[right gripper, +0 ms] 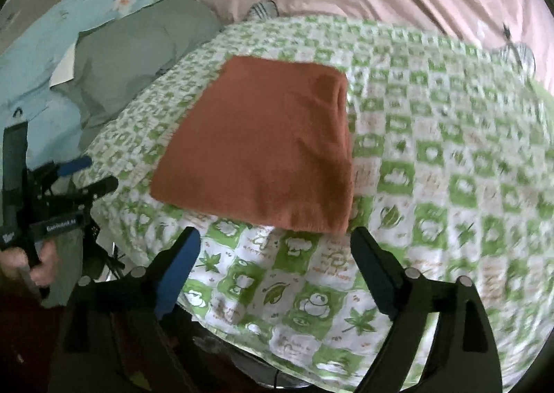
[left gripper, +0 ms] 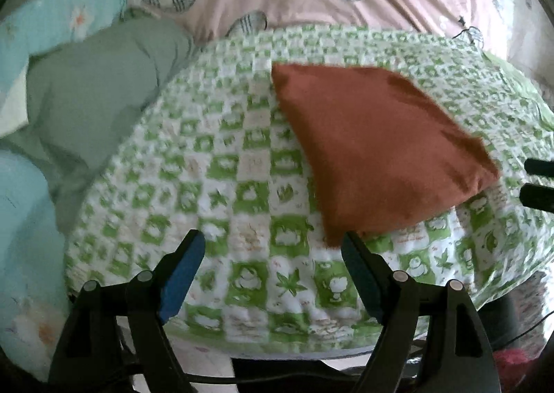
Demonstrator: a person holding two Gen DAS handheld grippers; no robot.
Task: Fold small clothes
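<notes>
The orange cloth [right gripper: 263, 147] lies folded flat on the green checked blanket [right gripper: 432, 168], long axis running near to far. Right gripper [right gripper: 275, 266] sits closest, just off its near edge, spread wide and empty. Left gripper [left gripper: 273, 272], also wide and empty, has the cloth ahead and to its right.

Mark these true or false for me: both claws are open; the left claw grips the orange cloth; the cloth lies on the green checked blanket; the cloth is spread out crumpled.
1. Both claws are open. True: the left claw and right claw grip nothing.
2. The left claw grips the orange cloth. False: it holds nothing.
3. The cloth lies on the green checked blanket. True.
4. The cloth is crumpled. False: it lies flat, folded.
</notes>
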